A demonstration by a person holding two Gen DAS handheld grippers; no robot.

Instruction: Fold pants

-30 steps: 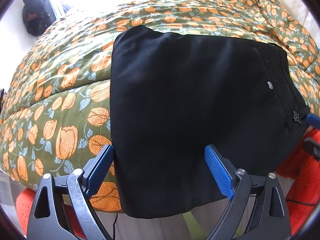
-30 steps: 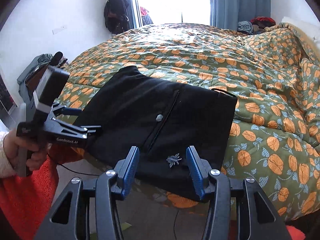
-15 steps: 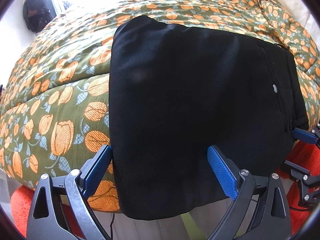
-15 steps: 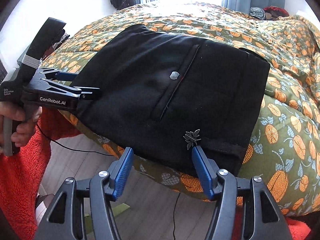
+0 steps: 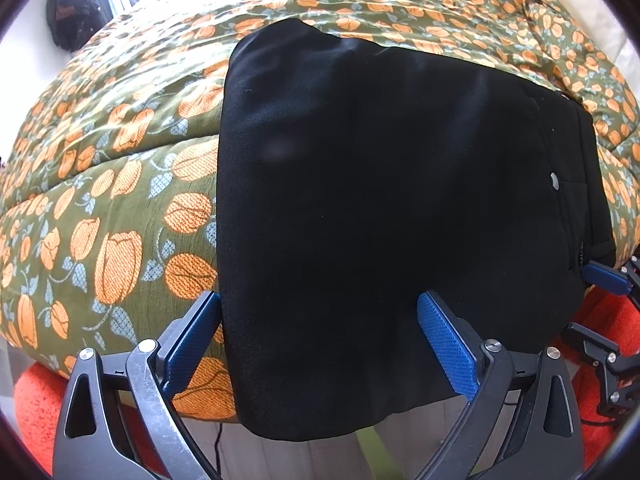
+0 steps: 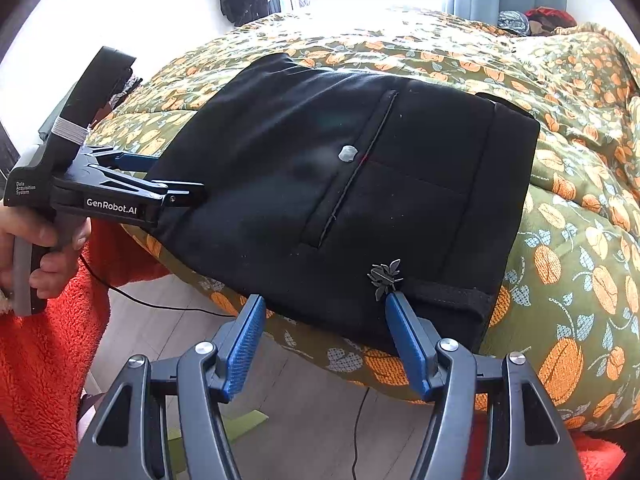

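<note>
Black pants (image 6: 320, 184), folded to a squarish bundle, lie on the near edge of the bed's orange-flowered quilt (image 6: 568, 216), hem side drooping over the edge toward the floor. Left gripper (image 5: 318, 332): jaws spread wide astride the bundle's overhanging corner, pads not pressing on the cloth. Right gripper (image 6: 324, 324): jaws about half apart at the waistband edge beside a small metal charm (image 6: 385, 276), gripping nothing.

Folded black pants (image 6: 304, 184) lie on the quilt (image 6: 580, 208). Right gripper (image 6: 324, 320) gapes at their near edge. Left gripper (image 6: 160, 180) sits at their left edge.
</note>
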